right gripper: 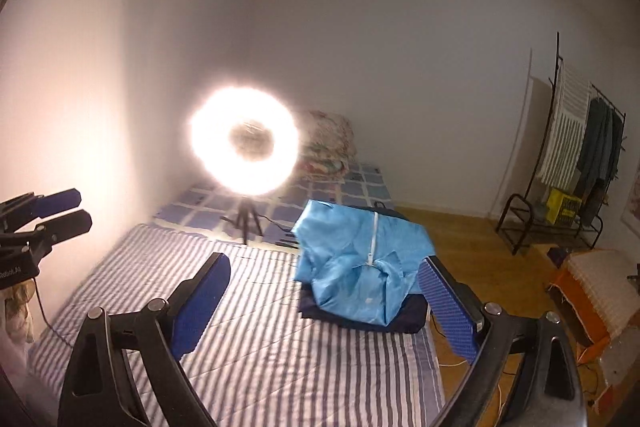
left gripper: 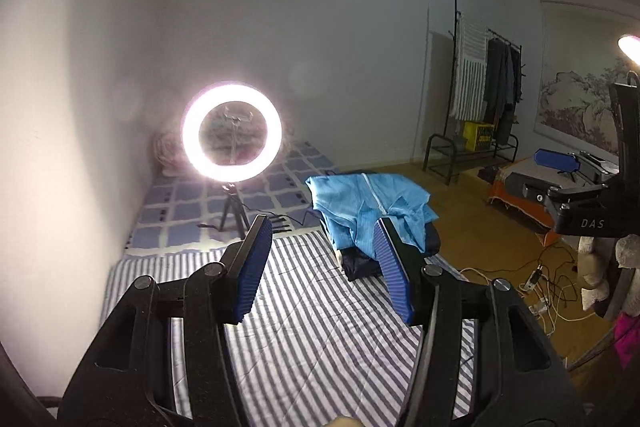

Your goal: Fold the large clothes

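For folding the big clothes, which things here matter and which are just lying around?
Job:
- blue garment, folded, on top of a dark garment
- striped sheet
- left gripper, open, empty
- right gripper, open, empty

Lying about:
- ring light
- clothes rack
- yellow crate
- floor cables

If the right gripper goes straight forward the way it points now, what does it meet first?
Probably the striped bed cover. The right gripper is open, holds nothing and points slightly downward over the bed. The light blue garment lies a little right of that line, so a brush with it is possible; depth is unclear.
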Demonstrator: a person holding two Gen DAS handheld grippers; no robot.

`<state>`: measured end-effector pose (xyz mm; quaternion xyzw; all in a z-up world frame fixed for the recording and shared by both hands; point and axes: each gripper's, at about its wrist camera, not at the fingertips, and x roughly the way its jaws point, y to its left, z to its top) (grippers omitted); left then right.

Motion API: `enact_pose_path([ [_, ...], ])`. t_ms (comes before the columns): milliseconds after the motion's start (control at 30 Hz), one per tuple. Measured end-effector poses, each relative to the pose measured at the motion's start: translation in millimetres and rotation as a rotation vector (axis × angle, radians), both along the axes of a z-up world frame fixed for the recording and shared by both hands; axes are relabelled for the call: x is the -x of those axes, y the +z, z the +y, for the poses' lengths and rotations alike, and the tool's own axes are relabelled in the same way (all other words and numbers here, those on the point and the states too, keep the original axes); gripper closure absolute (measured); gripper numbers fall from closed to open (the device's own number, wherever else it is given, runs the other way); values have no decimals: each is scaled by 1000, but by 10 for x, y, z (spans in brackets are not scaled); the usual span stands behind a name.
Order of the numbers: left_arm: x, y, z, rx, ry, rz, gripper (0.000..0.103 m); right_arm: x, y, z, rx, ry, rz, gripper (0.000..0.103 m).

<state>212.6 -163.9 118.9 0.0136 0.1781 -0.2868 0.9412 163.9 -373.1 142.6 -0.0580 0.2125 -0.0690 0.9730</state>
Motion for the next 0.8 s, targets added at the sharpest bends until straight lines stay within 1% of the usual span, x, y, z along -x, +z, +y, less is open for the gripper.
enact_pose_path([
  [67, 215, 106, 125, 6, 1, -14, 48, 263, 118, 185, 16, 15, -22, 5],
  [200, 661, 319, 373, 26, 3, -51, 45, 603, 285, 371, 15, 35, -53, 5],
  [267, 820, 405, 464, 29, 3, -68, 43, 811, 392, 453, 9, 47, -73, 5],
  [400, 1105, 596, 636, 40, 0, -102, 43, 1117, 601, 552, 27, 47, -120, 4],
  [500, 1299, 740, 746, 43, 5, -131, 43, 1339, 756, 599, 23, 54, -157, 3],
  [567, 1369, 790, 796, 47, 2, -134, 43, 1469, 834, 636, 24, 60, -178, 2],
  [633, 1474, 844, 841, 45, 13, -160, 42, 1593, 903, 697, 34, 61, -193, 2],
  [667, 1510, 856, 851, 42, 19, -168, 37, 1638, 923, 720, 39, 63, -199, 2],
  [733, 1550, 847, 869, 44, 22, -169, 30, 1688, 926, 772, 53, 63, -200, 0],
  [800, 1588, 783, 878, 39, 26, -164, 29, 1717, 881, 822, 62, 65, -189, 0],
])
